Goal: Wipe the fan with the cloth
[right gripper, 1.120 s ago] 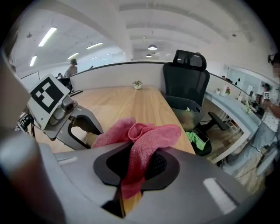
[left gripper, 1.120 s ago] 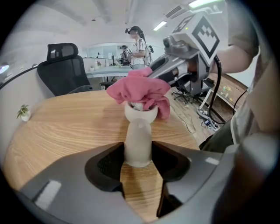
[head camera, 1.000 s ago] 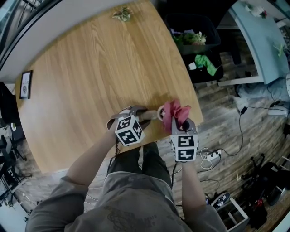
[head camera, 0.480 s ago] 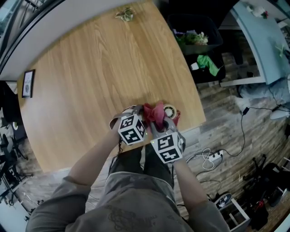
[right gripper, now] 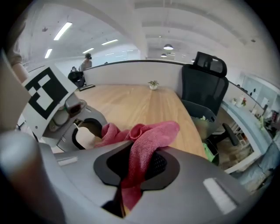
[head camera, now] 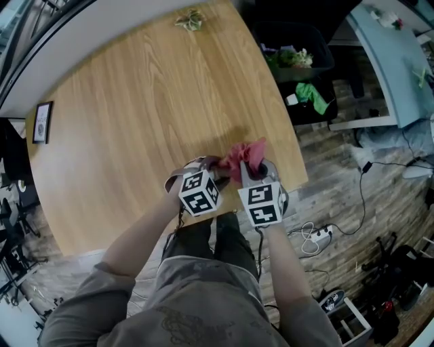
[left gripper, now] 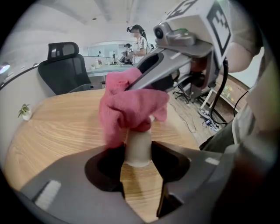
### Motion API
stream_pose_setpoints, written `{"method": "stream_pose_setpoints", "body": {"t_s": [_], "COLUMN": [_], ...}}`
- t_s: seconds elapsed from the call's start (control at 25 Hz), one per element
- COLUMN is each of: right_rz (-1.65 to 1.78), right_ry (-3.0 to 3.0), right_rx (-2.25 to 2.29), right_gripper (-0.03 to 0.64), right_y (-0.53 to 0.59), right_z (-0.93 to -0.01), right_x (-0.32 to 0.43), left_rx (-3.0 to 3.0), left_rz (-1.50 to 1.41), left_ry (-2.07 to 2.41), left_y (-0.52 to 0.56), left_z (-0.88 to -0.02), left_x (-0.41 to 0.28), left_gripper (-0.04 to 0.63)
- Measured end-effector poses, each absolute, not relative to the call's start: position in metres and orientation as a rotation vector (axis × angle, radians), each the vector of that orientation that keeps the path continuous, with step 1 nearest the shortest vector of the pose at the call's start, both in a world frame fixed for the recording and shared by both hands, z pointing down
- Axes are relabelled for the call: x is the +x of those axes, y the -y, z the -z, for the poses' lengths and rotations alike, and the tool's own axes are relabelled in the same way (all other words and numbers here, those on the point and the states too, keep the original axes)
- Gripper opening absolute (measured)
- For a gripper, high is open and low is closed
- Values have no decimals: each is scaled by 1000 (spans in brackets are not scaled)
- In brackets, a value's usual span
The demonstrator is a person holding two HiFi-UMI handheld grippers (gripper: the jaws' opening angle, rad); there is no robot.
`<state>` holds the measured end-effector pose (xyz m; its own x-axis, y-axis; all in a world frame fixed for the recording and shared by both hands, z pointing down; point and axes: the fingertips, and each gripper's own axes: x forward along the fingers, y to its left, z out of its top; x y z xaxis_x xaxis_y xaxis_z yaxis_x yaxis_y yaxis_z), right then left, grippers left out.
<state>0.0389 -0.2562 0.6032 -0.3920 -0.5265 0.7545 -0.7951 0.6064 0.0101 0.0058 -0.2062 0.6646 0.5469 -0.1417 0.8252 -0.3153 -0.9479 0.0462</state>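
A pale wooden table (head camera: 135, 108) with a curved edge fills the head view; a small plant (head camera: 189, 19) stands at its far rim and a picture frame (head camera: 42, 123) lies near its left edge; past the table a plank floor (head camera: 339, 176) carries cables and a power strip (head camera: 319, 232); a black office chair (right gripper: 205, 83) stands beside the table. The fan (left gripper: 138, 146) is at the near edge of the table, only its cream, round stem showing, upright; the left gripper (left gripper: 136, 153) is clenched on that stem. A pink cloth (left gripper: 131, 105), bunched and ribbed, lies over the top of the fan; the right gripper (right gripper: 138, 166) is clamped on the cloth, just beside the left one.
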Motion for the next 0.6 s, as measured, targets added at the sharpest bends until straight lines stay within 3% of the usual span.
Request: {"method": "stream_pose_setpoints", "body": {"t_s": [0.24, 0.6], "right_rz": [-462, -499], "right_ry": [1991, 2001], "right_rx": [1176, 1099], "right_gripper": [57, 55], "right_y": [254, 207], "right_z": [-602, -605], "right_x": [88, 70], "left_rx": [2584, 2577], "left_rz": [-1357, -1370], "left_ry": [387, 393], "left_y": [207, 207], "left_z": [-666, -667], "left_x": [6, 6], "left_gripper": [196, 197]}}
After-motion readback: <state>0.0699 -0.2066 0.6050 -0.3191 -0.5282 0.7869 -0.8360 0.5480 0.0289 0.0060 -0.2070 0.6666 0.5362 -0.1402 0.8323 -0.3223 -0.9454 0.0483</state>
